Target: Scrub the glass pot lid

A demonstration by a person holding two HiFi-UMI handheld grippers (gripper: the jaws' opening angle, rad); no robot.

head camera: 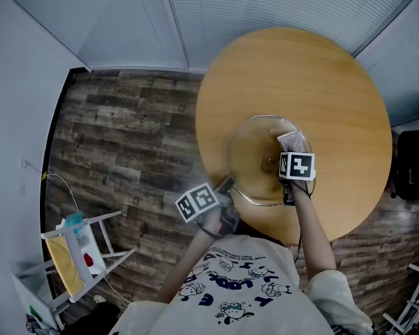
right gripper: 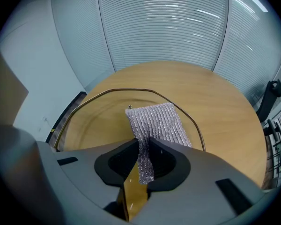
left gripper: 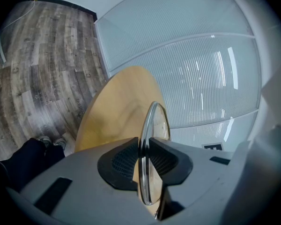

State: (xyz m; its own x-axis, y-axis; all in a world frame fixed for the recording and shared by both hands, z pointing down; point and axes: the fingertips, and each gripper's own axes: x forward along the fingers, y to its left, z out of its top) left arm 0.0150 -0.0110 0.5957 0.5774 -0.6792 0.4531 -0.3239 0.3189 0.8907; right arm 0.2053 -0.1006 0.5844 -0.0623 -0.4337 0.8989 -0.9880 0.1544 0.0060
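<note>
Over the surface (head camera: 349, 103), the glass pot lid (head camera: 251, 152) is pinched by the rim in the left gripper (left gripper: 144, 146); the scrub cloth (right gripper: 157, 121), clamped in the right gripper (right gripper: 144, 149), is laid on its far-right half.

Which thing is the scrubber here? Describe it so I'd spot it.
Start at the round wooden table; near its edge is a glass pot lid. Over the lid, the right gripper's jaws pinch the scrubbing cloth: small, silvery-grey, ribbed, the only woven thing.
</note>
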